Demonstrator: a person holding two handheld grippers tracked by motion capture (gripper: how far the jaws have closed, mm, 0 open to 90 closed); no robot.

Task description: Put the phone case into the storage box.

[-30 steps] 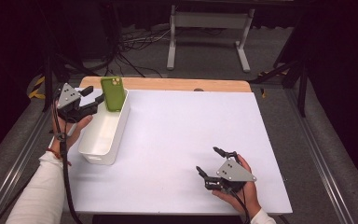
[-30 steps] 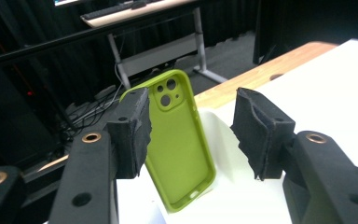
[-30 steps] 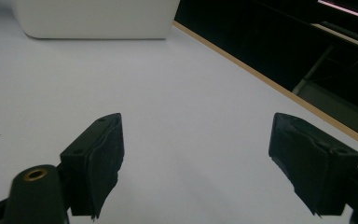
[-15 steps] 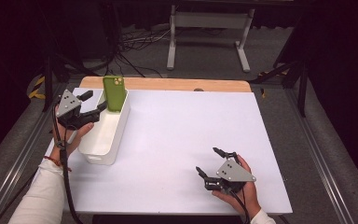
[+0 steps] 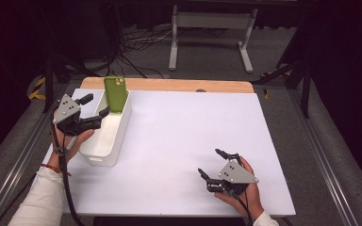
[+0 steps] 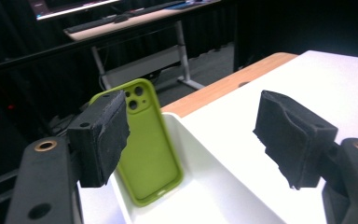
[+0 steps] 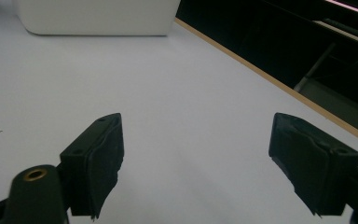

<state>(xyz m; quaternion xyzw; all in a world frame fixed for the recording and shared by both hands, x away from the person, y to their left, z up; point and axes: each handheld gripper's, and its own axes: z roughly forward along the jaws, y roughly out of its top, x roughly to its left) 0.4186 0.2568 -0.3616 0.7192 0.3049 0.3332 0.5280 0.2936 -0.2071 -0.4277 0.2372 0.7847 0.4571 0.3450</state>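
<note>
Jaws on my right gripper (image 5: 219, 165) stand apart over bare white desk (image 5: 184, 136) near its front edge. Farther off, my left gripper (image 5: 95, 109) has just been opening, nothing between its pads; beyond it the green phone case (image 5: 114, 93) leans upright in the white bin's (image 5: 104, 155) far end, by the desk's back-left corner.

The left gripper (image 5: 95, 105) has been drawn back from the green phone case (image 5: 115, 94), toward the near left of the table. Its jaws have just been opening and now stand apart, clear of the case, which is left leaning upright in the white bin (image 5: 104, 153).
</note>
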